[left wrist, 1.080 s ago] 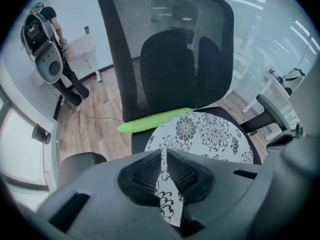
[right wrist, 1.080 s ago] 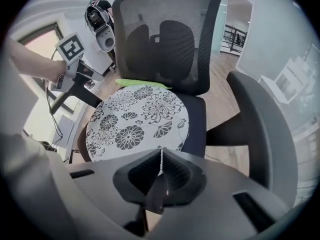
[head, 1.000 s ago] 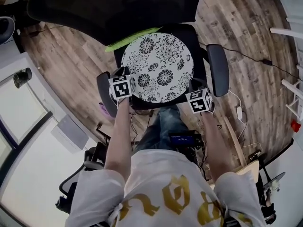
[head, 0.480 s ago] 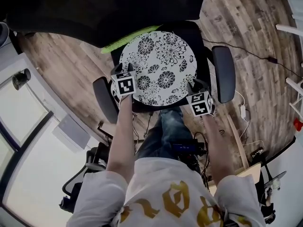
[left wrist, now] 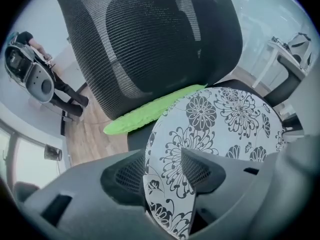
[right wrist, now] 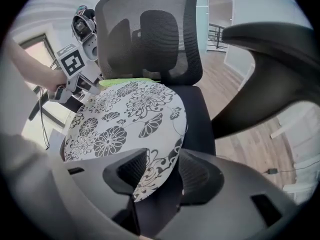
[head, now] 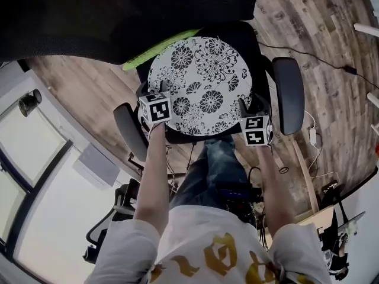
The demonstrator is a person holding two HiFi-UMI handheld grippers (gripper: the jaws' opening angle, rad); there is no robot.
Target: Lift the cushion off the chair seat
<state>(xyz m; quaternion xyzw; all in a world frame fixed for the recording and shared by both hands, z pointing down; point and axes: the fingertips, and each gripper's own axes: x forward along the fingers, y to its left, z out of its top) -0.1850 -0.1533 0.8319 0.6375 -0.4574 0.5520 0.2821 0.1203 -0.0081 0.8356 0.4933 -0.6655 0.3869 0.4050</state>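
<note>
Your left gripper [left wrist: 165,171] has just been opening its jaws, and they now stand wide apart. The rim of the cushion [head: 198,78] sits in the gap, with neither pad pressing on it. Your right gripper [right wrist: 162,171] has also just been opening. Its jaws are spread wide, one pad over the cushion's rim and the other over the bare seat [right wrist: 197,114], and nothing is pinched. The round, flower-printed cushion lies on the seat, covering most of it.

The head view puts your two grippers at the seat's front, left and right, both pointing steeply down. Only there do you see both armrests: one [head: 127,129] to the seat's left and one [head: 290,93] to its right. Your jeans leg [head: 210,158] shows just in front of the seat. The left gripper view shows the mesh backrest [left wrist: 150,39] rising behind the seat, with a green strip [left wrist: 150,109] along the seat's back edge, partly under the cushion. The right gripper view catches your left gripper's marker cube across the seat.

Wood-plank floor [head: 320,40] surrounds the seat, and a dark cable [head: 308,55] runs over it to the seat's right.
</note>
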